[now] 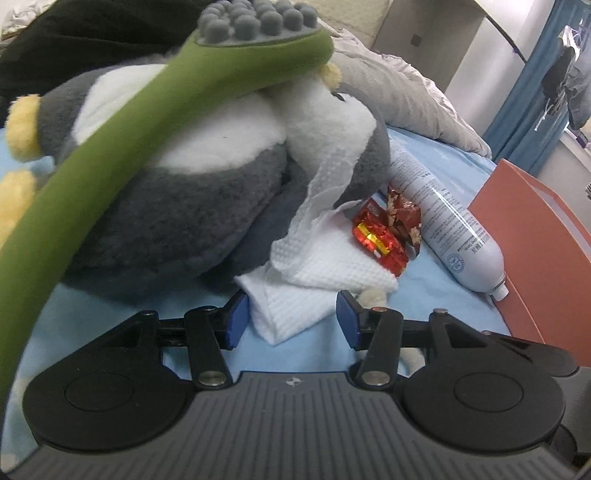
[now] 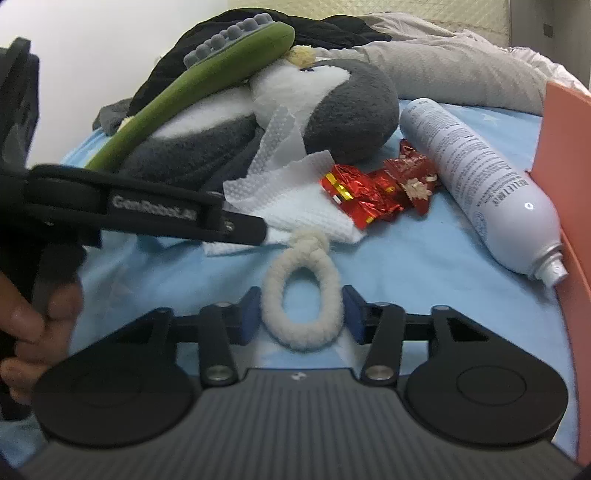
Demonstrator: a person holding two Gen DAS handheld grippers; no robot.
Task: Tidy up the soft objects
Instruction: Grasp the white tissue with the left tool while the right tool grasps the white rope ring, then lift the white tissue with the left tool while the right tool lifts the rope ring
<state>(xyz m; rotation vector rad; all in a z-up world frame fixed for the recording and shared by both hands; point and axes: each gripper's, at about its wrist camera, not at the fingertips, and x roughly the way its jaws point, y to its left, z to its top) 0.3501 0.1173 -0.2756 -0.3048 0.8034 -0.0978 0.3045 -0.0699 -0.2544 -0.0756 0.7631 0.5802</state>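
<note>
On the light blue bed sheet [image 2: 424,266], the right tool [image 2: 301,317] sits low with its blue pads apart on either side of a white braided rope ring [image 2: 301,295], neither pad clearly pressing on it. The left tool [image 1: 291,314] also has its pads spread, flanking the near corner of a folded white paper towel [image 1: 314,284]; from the right wrist view its black arm reaches in from the left, its tip over the towel's edge. Behind the towel lies a grey and white plush penguin [image 1: 177,192] on its side, with a green massage stick [image 1: 122,125] (grey nubbed head uppermost) leaning across its body. Red foil wrappers [image 2: 373,192] lie just beside the towel, between the penguin and a white spray can [image 2: 476,177] lying on its side. An orange box [image 1: 532,236] stands at the right edge, close to the can's nozzle. A grey pillow [image 2: 443,62] and dark clothing [image 2: 258,33] are heaped behind the penguin
</note>
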